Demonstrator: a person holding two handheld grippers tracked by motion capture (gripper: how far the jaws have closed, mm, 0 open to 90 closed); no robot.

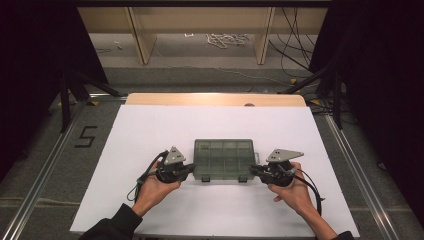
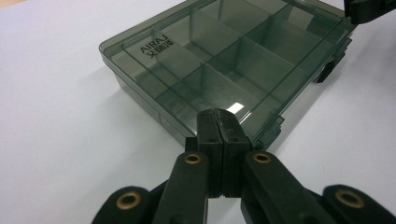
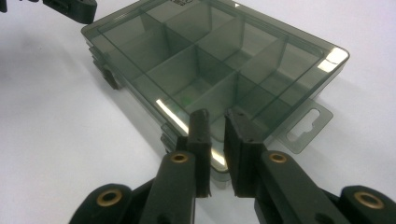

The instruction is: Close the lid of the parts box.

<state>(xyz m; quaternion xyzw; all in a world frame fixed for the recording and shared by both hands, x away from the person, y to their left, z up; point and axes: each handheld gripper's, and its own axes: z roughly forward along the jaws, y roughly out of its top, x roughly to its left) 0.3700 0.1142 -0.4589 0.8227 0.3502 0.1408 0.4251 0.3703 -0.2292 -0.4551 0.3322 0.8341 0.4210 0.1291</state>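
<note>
On white sheet [image 1: 150,135], near front edge: box [image 1: 223,159], lid closed, between both grippers. Left gripper [image 2: 218,116] clenched, empty, at box corner. Right gripper [image 3: 219,116] slightly released, empty. Box probably light, stiff, slippery plastic; better grip at front latches [image 1: 204,178]

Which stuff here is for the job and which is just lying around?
For the job:
smoky plastic divider box
left tongs, shut
right tongs, slightly open

Just lying about:
white rope on the floor
black cables
number 5 marking
</note>
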